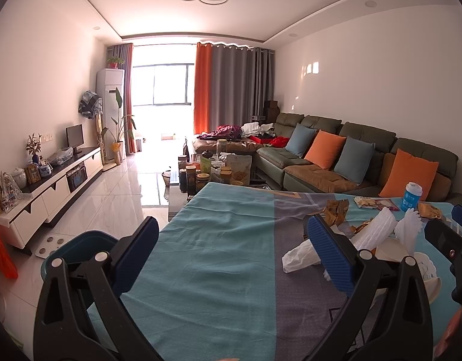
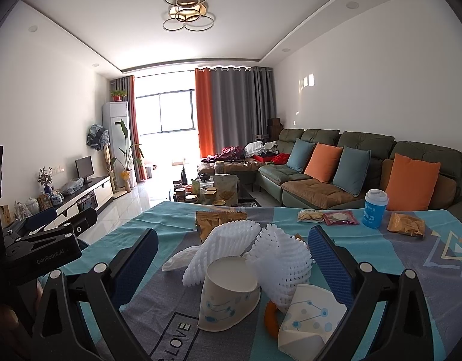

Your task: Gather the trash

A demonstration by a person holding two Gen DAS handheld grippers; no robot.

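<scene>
— Living room, sofa [image 2: 366, 162] behind; what's on the table [image 1: 215, 240]?
— Trash: two paper cups [image 2: 227, 294], white foam nets [image 2: 279, 258], wrappers [image 2: 407, 225].
— Hand-held grippers?
— Left hand-held gripper [image 1: 231, 249] spread over bare cloth; right hand-held gripper [image 2: 231, 258] spread around the cups, holding nothing.

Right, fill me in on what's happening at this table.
A person holds a gripper in each hand over a table with a teal and grey cloth, clearing trash. The right gripper is open, its fingers either side of a pile: an upturned white paper cup with blue dots, a crushed one and white foam fruit nets. The left gripper is open too, over bare cloth, holding nothing. Snack wrappers and a blue lidded cup sit further back, untouched.
</scene>
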